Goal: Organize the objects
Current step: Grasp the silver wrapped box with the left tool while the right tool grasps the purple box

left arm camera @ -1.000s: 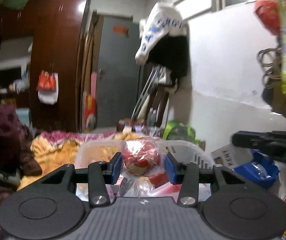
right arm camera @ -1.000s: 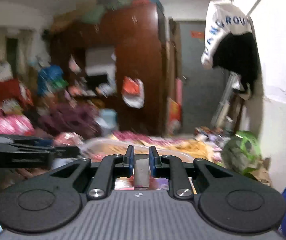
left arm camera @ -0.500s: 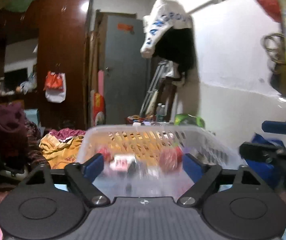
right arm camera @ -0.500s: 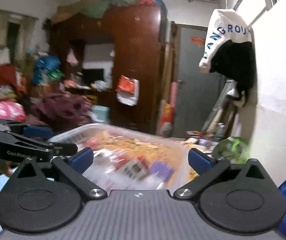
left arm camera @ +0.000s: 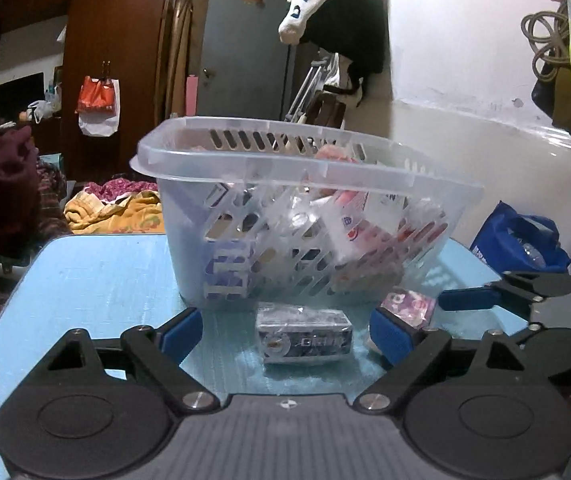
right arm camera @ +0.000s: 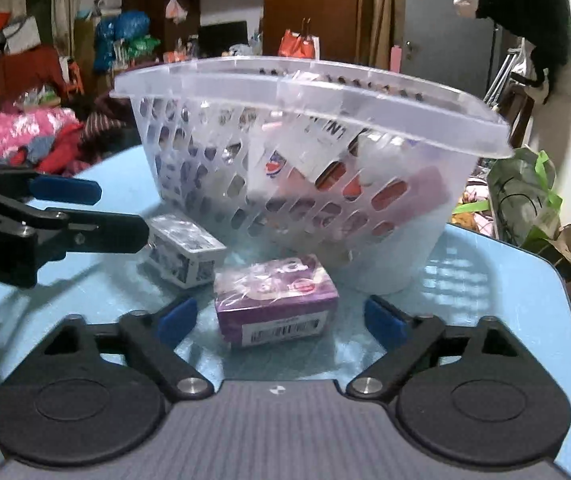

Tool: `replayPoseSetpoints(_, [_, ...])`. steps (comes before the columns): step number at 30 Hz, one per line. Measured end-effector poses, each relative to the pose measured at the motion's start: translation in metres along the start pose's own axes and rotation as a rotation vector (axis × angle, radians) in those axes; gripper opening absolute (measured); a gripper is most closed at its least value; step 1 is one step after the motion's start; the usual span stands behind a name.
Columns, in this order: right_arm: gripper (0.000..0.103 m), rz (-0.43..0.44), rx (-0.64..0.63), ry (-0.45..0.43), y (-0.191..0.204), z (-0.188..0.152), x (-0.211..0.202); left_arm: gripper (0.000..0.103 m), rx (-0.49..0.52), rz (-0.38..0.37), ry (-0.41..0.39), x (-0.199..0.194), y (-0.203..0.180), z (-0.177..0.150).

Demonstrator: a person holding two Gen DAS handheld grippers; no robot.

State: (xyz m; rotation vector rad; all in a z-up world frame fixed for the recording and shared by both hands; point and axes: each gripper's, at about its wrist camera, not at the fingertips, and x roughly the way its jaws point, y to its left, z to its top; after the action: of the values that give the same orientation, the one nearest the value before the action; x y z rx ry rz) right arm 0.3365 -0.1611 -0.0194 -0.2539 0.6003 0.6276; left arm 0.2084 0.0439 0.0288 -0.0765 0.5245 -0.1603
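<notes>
1. The left gripper (left arm camera: 285, 330) is standing wide open with nothing in its grip; its jaws have just been opening further, and the silver-blue packet (left arm camera: 304, 333) is lying on the blue table (left arm camera: 97, 280) between the blue pads, neither pad touching it.
2. The right gripper (right arm camera: 281, 322) is also holding nothing; its jaws have just been closing in a little from their widest, yet they are standing well clear of both ends of the purple box (right arm camera: 275, 300) lying between them.
3. Each packet is lying straight ahead of its own tool, so the left hand is nearer the silver-blue one and the right hand nearer the purple one.
4. The silver-blue packet's long axis is running across the left gripper's line, from pad to pad, one broad face turned toward the camera. As I judge it, closing would be pressing on its short ends.
5. The purple box is lying the same way, crosswise, its barcode side facing the right wrist camera, tilted slightly so its right end sits further off.
6. Just beyond both packets, the clear slotted basket (left arm camera: 305, 164) is standing upright on the table, already holding several wrapped items.
</notes>
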Motion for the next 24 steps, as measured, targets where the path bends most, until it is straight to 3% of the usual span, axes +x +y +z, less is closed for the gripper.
replayPoseSetpoints(1, [0.065, 0.009, 0.01, 0.013, -0.001, 0.0, 0.001, 0.093, 0.003, 0.001, 0.005, 0.003, -0.002, 0.0])
replayPoseSetpoints(10, [0.065, 0.001, 0.146, -0.085, -0.045, -0.038, -0.042, 0.093, 0.044, 0.021, 0.086, 0.037, -0.015, 0.001])
replayPoseSetpoints(16, [0.065, -0.029, 0.144, -0.097, -0.048, -0.04, -0.045, 0.093, 0.054, 0.049, 0.121, 0.05, -0.02, -0.003])
replayPoseSetpoints(18, [0.065, -0.035, 0.132, -0.103, -0.046, -0.039, -0.045, 0.081, 0.037, 0.058, 0.122, 0.05, -0.018, -0.004])
replayPoseSetpoints(19, [0.065, -0.05, 0.122, -0.107, -0.043, -0.039, -0.046, 0.068, 0.029, 0.054, 0.117, 0.049, -0.017, -0.005])
replayPoseSetpoints(24, [0.065, -0.094, 0.065, -0.138, -0.033, -0.04, -0.049, 0.068, -0.046, 0.009, -0.021, 0.023, -0.013, -0.012])
